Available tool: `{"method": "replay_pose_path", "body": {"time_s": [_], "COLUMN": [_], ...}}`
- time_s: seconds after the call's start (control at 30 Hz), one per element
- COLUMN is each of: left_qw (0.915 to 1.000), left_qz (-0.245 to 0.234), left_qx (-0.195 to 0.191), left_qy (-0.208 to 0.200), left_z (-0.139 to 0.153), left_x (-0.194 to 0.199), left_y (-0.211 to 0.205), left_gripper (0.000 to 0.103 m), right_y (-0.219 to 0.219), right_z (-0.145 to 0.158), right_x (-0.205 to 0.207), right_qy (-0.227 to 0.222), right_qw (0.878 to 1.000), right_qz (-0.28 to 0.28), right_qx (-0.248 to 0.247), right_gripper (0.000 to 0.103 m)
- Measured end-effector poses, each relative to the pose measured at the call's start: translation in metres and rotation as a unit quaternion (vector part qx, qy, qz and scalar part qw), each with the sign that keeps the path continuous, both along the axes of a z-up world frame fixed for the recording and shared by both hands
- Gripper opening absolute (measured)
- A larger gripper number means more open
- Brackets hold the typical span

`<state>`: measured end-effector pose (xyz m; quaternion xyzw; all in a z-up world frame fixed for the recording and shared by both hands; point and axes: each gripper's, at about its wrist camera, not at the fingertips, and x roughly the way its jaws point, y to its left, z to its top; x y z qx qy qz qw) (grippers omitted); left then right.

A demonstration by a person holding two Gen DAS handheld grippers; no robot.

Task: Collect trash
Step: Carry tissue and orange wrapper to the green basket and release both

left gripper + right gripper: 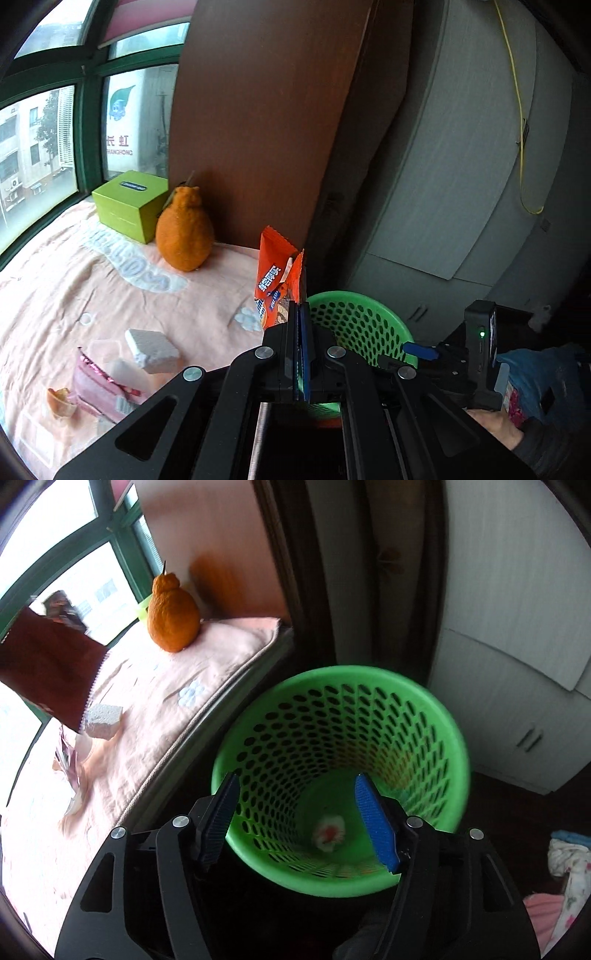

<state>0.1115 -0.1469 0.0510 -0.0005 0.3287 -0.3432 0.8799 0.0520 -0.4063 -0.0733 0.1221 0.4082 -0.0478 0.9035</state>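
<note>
Clamped between the left gripper's (300,314) blue pads, an orange snack wrapper (277,280) stands upright above the peach blanket's (74,288) edge, beside the green perforated basket (454,746). Over that basket hangs the right gripper (295,814), fingers spread and empty; a crumpled scrap (330,832) lies at the bottom. Farther out sit a foam block (151,350), pink wrapper (96,387), peel (61,402), knobbly orange fruit (184,230), green box (129,205), windows and grey cabinets (461,166).

A box (129,205) stands left of a fruit (184,232) on the blanket (55,266), the basket (443,716) beside it.
</note>
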Motion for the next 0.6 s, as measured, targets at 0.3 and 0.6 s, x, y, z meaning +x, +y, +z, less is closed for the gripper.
{"method": "replay_pose_path", "body": {"time_s": [0.3, 0.6], "left_qw": [0.9972, 0.9913], "left_qz": [-0.049, -0.079], "left_qx": [0.019, 0.041], "left_qy": [0.052, 0.097], "left_z": [-0.04, -0.082], "left_x": [0.006, 0.011], "left_y": [-0.079, -0.128], "left_gripper": [0.002, 0.002], "right_y": [-0.03, -0.048], "right_z": [0.017, 0.011], "right_x": [-0.038, -0.054], "right_qy": [-0.034, -0.033], "right_qw": [0.999, 0.998], "right_qz": [-0.032, -0.056], "right_qx": [0.008, 0.021], "right_gripper": [0.072, 0.072]}}
